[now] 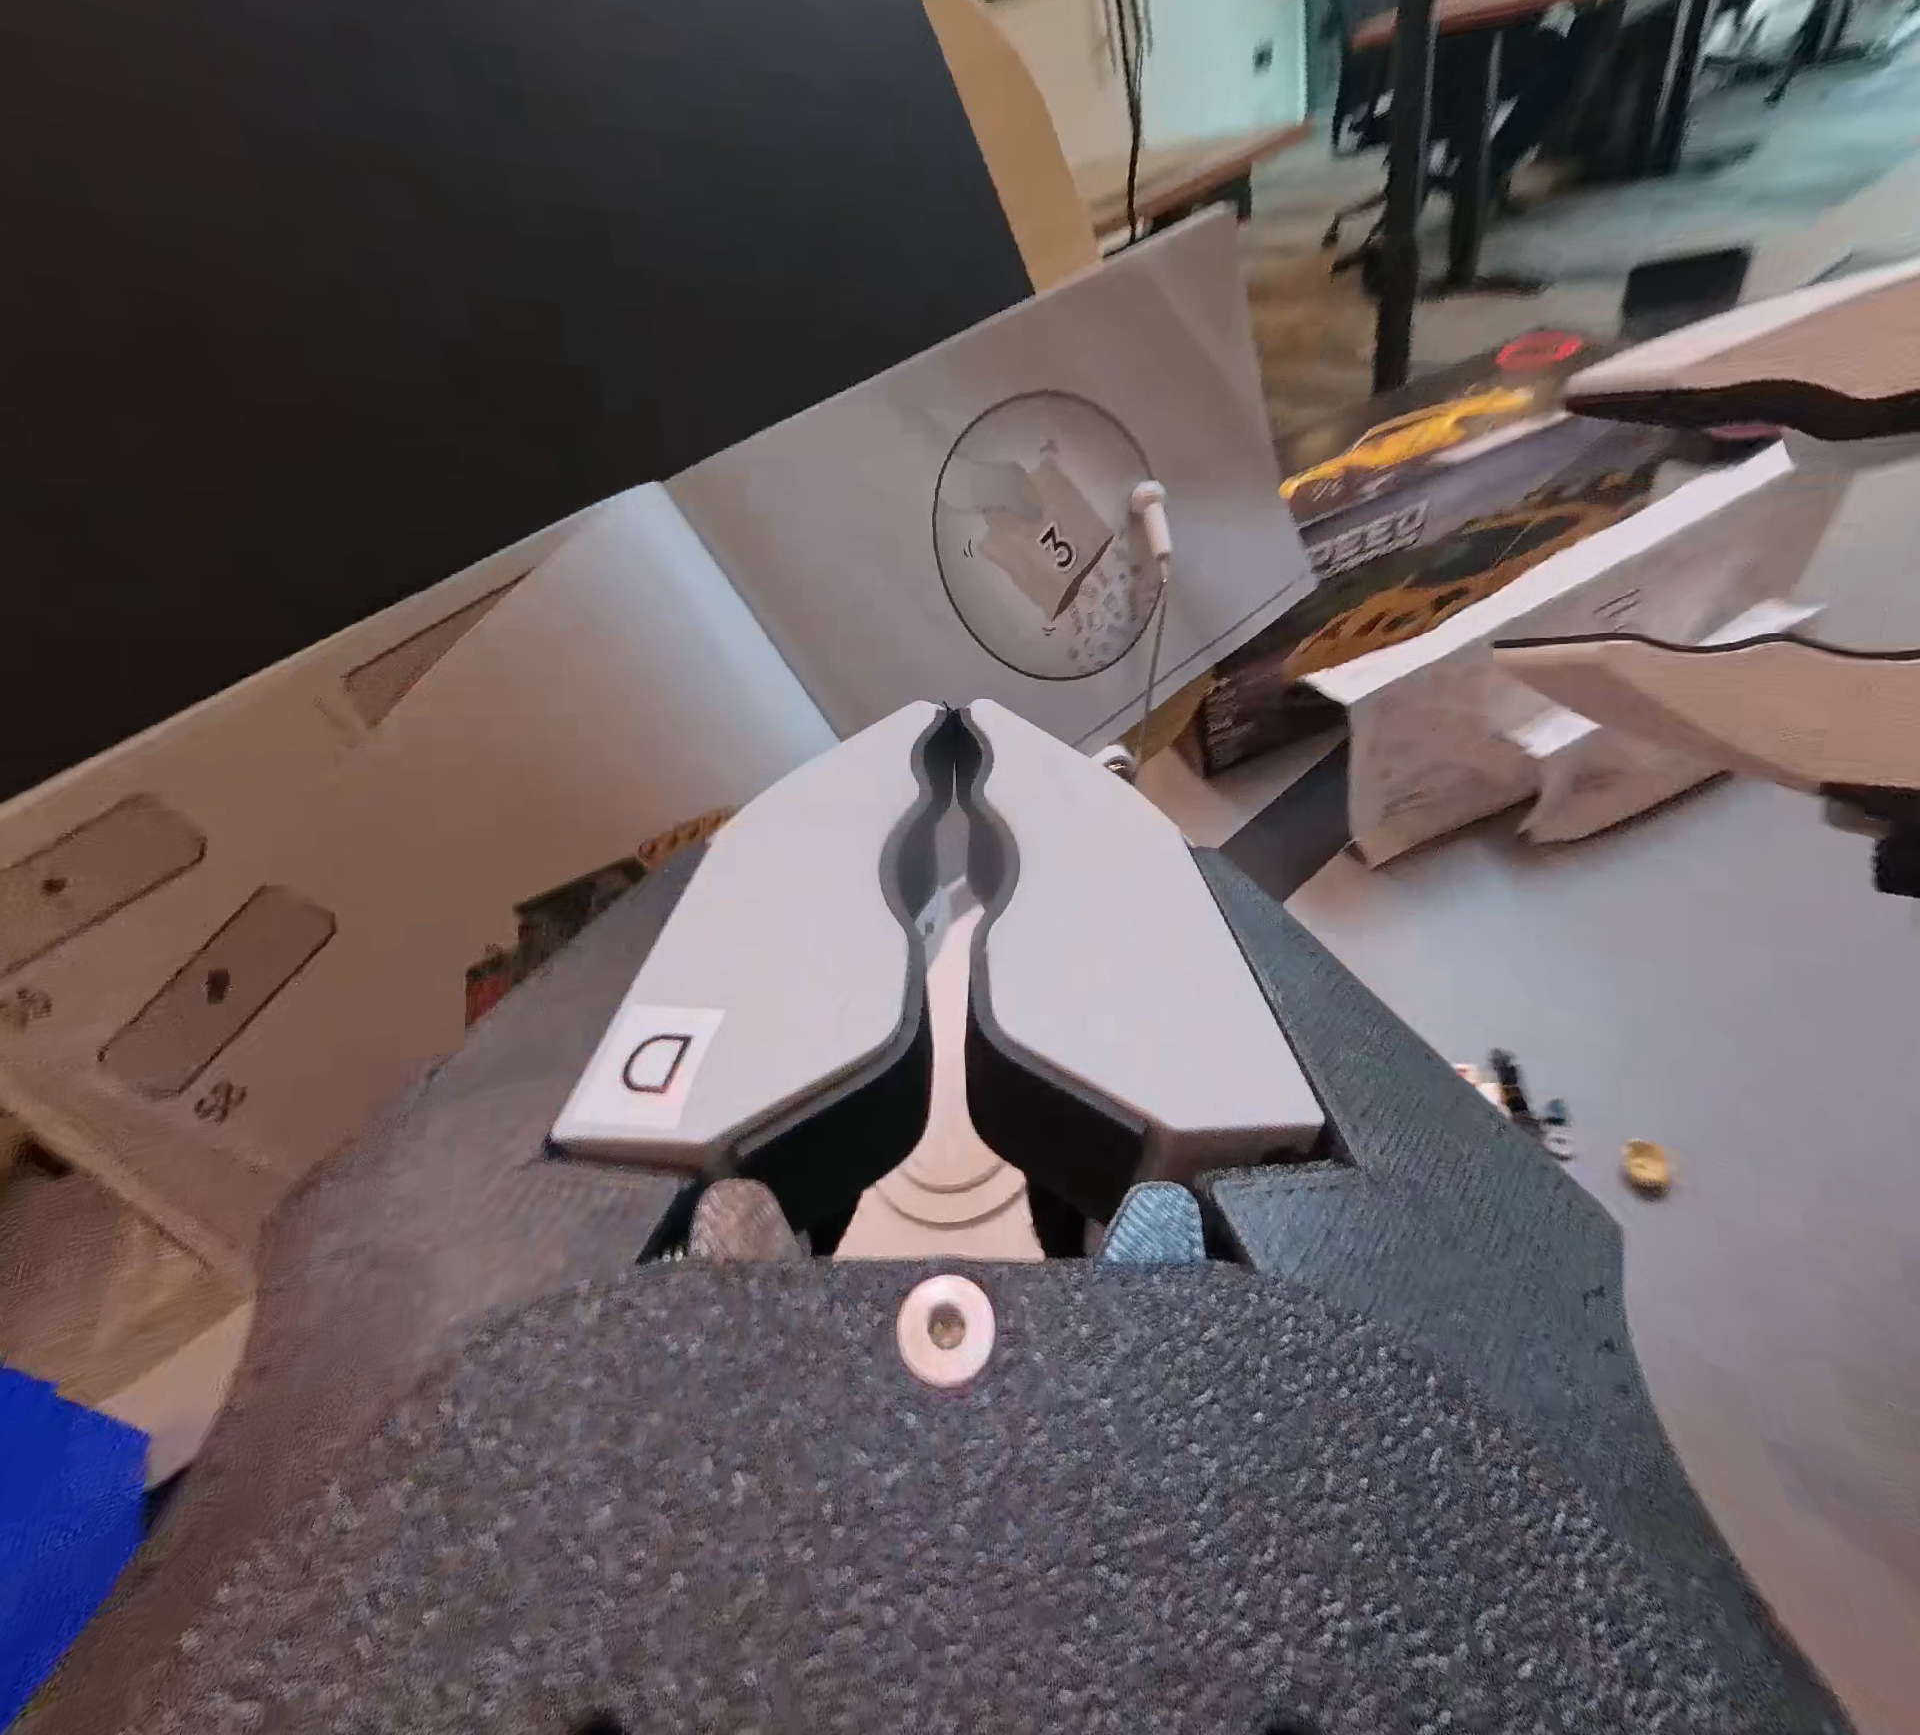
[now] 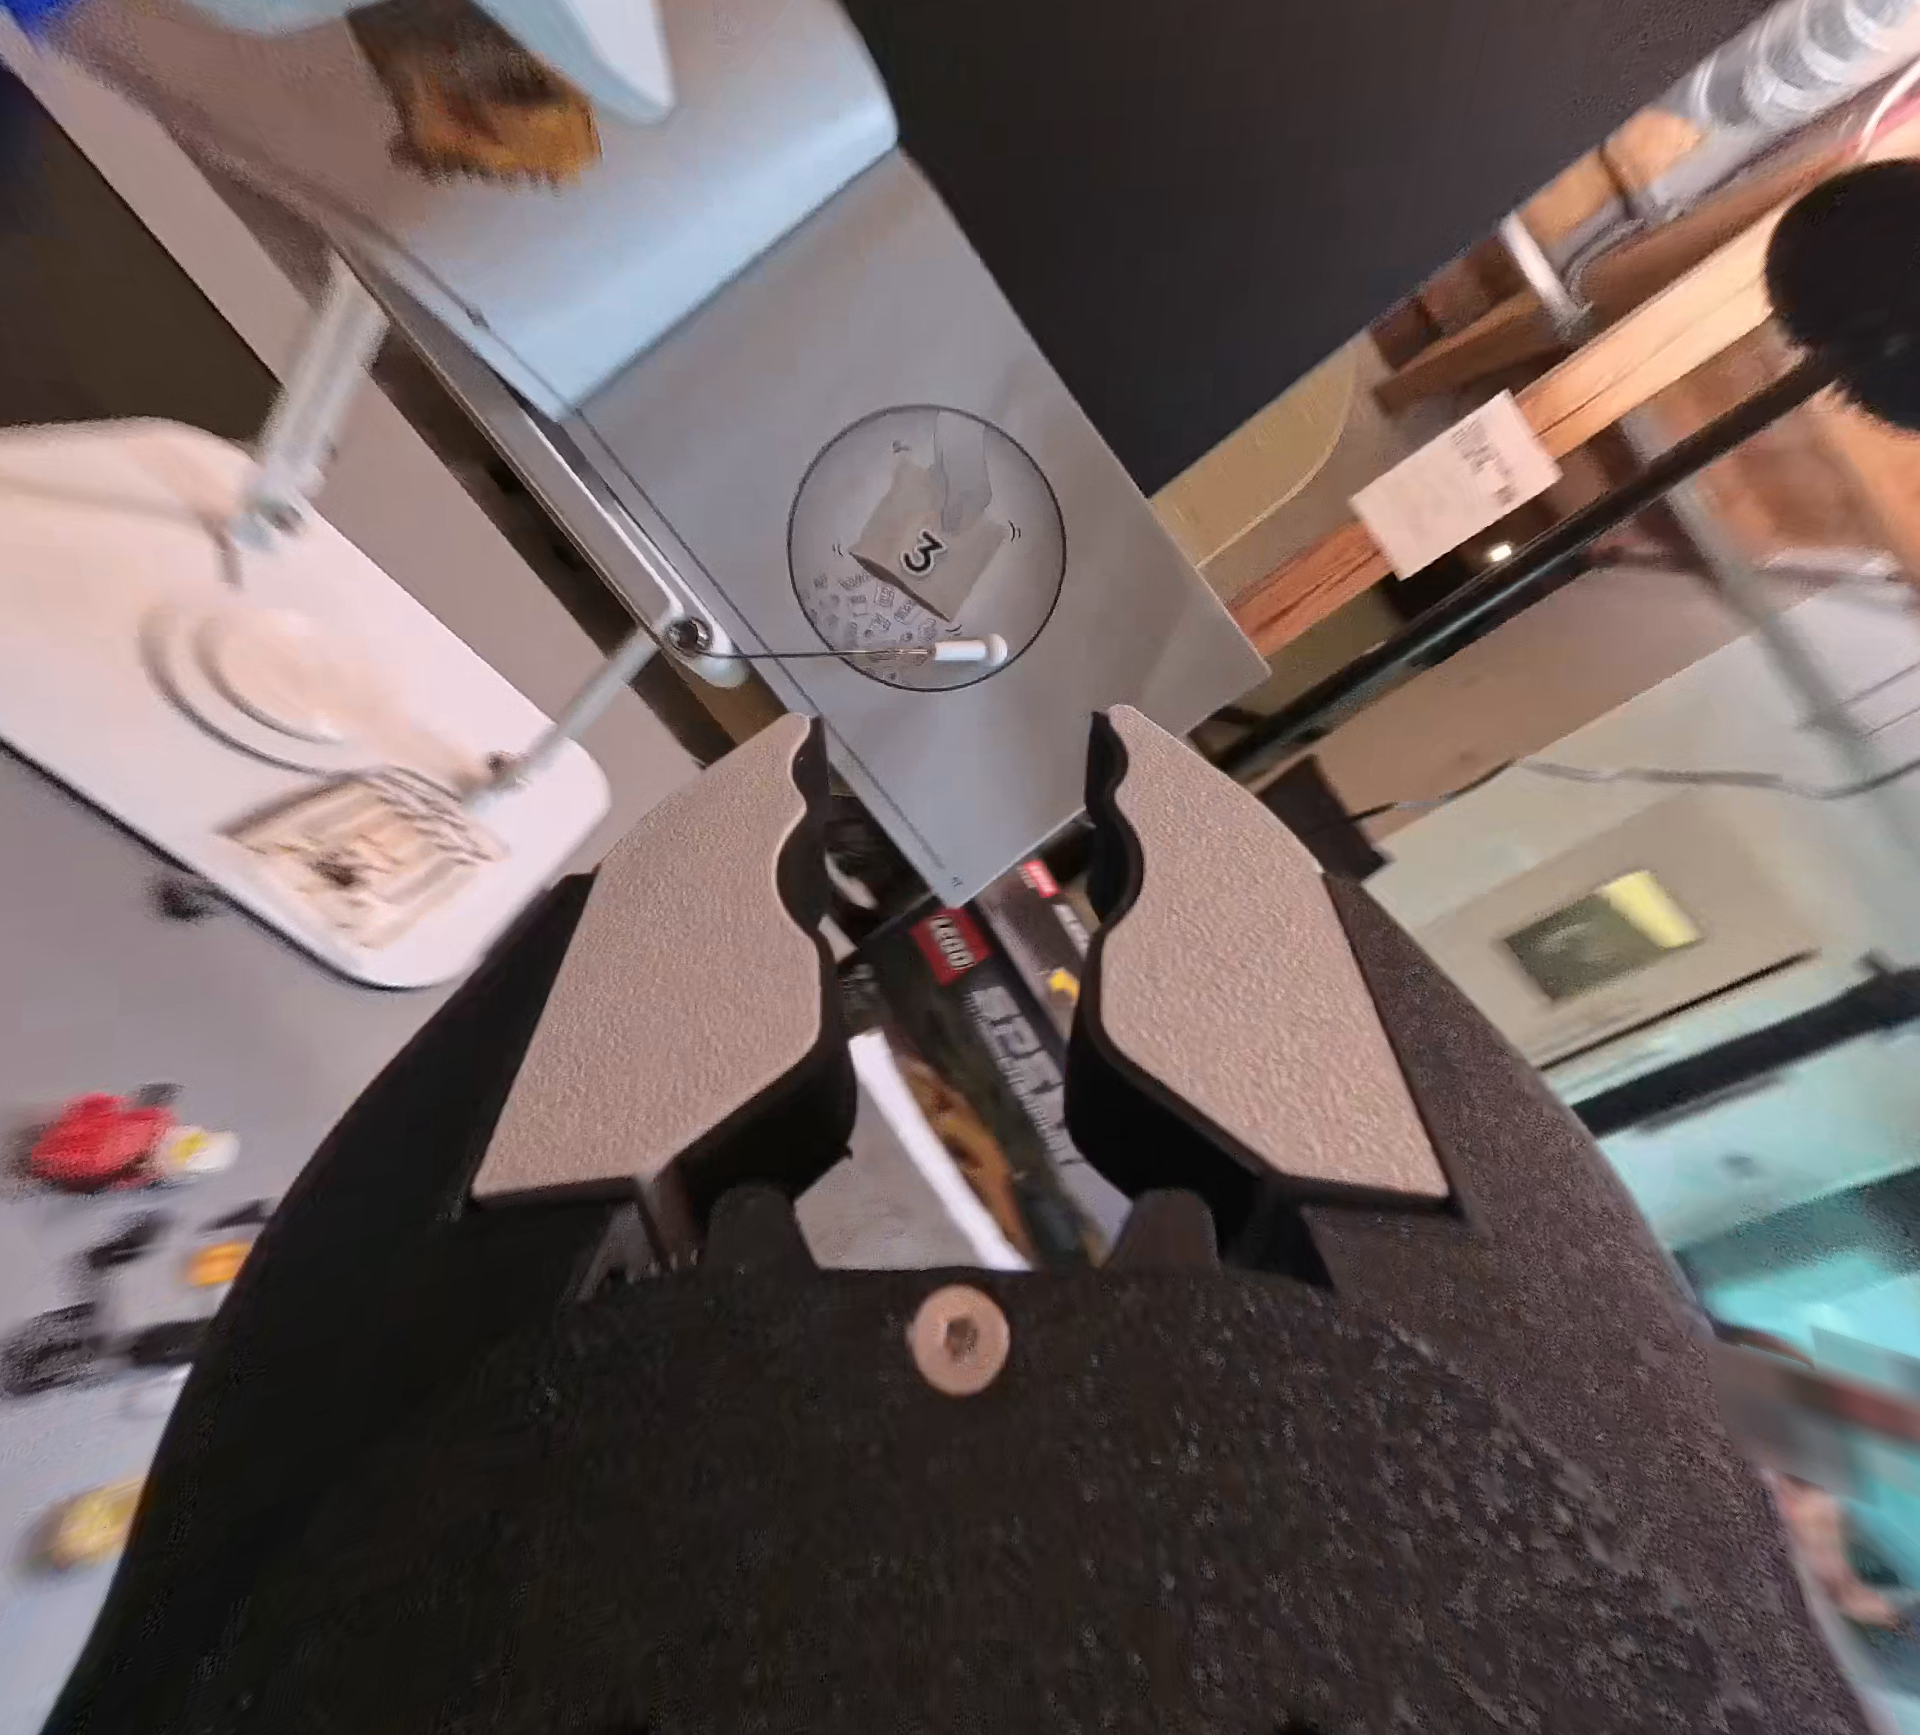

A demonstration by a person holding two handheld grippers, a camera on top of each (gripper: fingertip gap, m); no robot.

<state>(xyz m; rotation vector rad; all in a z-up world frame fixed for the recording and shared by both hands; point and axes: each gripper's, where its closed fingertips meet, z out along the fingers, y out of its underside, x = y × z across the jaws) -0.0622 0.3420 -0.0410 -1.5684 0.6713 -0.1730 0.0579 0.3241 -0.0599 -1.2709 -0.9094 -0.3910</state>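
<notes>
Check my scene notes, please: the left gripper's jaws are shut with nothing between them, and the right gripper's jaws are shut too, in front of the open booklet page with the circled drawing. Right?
Not quite. The right gripper is open: the right wrist view shows its fingers well apart, with the booklet page visible between them. The left gripper is indeed shut on nothing.

Grey booklet (image 2: 935, 459), black-and-yellow box (image 1: 1455, 522)

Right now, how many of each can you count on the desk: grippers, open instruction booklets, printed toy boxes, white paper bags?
Grippers: 2 (left gripper, right gripper)
Open instruction booklets: 1
Printed toy boxes: 1
White paper bags: 2
Total: 6
</notes>
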